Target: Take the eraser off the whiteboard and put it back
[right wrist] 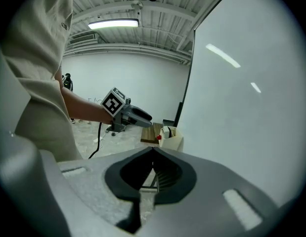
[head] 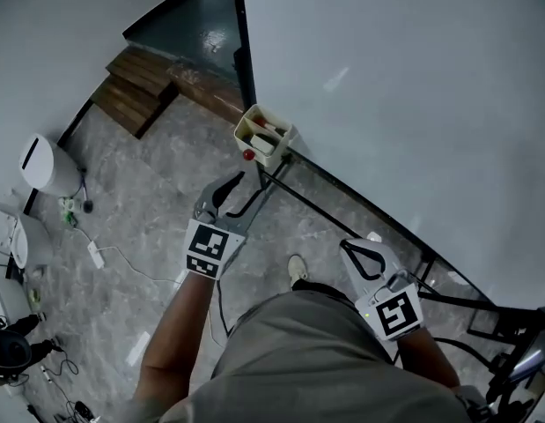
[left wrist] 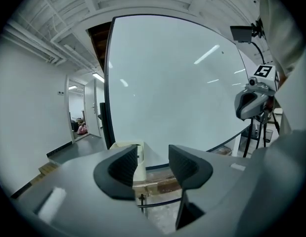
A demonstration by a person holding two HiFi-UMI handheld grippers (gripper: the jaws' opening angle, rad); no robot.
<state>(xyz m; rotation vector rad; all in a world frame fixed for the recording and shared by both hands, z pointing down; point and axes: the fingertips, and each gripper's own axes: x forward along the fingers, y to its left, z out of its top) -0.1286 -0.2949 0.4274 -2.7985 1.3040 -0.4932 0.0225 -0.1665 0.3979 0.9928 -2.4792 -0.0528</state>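
Grey marbled floor (head: 158, 192) spreads beneath us, and the whiteboard (head: 413, 86) rises on its black stand along the right. We see no eraser on the board's bare face. A cream holder (head: 263, 135) sits at the foot of the board's left edge, carrying something red and a few pale pieces. One of these may be the eraser, though we cannot tell.

Our left claw (head: 226, 189) has its jaws apart with nothing between the pads. The holder lies just beyond it at about one o'clock, near but not touching. Our right claw (head: 349, 248) is closed on nothing and sits well apart, at about four o'clock from the holder.

We judge the left hand the nearer one, so the reach should fall to it. The eraser's long axis is unreadable from here.
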